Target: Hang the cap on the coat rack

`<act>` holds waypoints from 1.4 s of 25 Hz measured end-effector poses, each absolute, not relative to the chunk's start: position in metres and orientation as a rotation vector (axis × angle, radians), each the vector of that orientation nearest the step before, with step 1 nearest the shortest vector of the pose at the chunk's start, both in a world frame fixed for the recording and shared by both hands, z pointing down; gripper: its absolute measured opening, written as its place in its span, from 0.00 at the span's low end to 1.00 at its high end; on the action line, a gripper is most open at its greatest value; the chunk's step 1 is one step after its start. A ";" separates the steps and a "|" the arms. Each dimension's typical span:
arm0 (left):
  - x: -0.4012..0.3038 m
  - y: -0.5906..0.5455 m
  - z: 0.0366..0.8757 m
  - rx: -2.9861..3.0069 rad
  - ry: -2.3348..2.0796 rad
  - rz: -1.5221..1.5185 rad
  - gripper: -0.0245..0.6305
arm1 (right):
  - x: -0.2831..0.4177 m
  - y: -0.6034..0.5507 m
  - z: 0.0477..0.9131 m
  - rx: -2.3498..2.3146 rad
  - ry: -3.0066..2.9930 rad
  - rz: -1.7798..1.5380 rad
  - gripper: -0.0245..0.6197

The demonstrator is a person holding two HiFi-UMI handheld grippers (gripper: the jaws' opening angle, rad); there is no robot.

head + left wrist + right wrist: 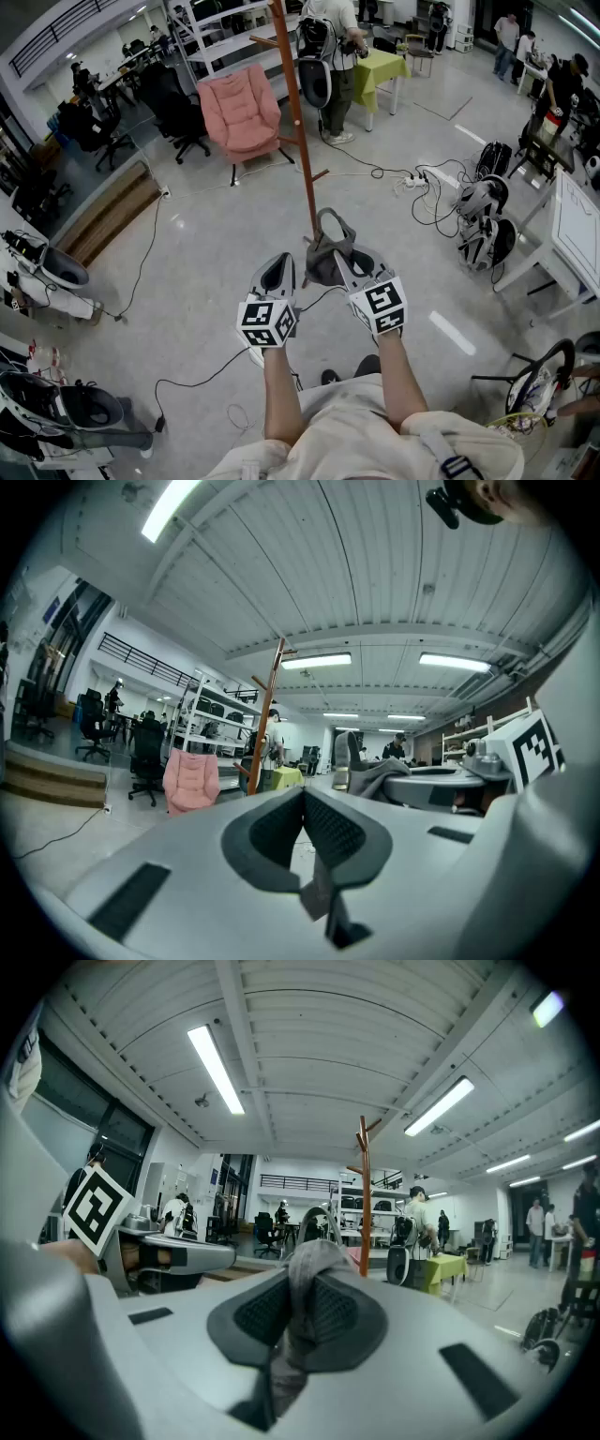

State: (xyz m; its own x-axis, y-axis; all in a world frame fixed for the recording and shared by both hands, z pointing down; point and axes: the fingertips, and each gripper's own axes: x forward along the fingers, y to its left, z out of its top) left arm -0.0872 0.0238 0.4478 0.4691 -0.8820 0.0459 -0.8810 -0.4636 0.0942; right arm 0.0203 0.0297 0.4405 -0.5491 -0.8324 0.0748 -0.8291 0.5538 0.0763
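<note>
Jaws of right gripper [299,1299] pinch the cap [313,1260] between them.

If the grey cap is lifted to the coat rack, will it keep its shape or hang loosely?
Probably floppy: the cap creases where the right gripper pinches its cloth. Likely light, since that one thin pinch carries it. Slipping seems unlikely, as the textured pads bite into soft fabric.
</note>
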 end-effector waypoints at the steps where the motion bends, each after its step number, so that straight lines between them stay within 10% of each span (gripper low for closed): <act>1: -0.087 0.024 0.447 2.603 -1.570 -0.010 0.05 | 0.021 0.030 0.440 1.438 -2.679 -0.052 0.08; 35: -0.111 0.017 0.454 2.575 -1.569 0.028 0.05 | 0.015 0.026 0.446 1.485 -2.658 -0.025 0.08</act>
State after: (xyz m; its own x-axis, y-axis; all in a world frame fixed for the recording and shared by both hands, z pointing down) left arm -0.1109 0.0172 0.4545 0.4605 -0.8840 0.0807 -0.8863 -0.4528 0.0975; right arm 0.0154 0.0264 0.4462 -0.5206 -0.8504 0.0762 -0.8488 0.5251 0.0611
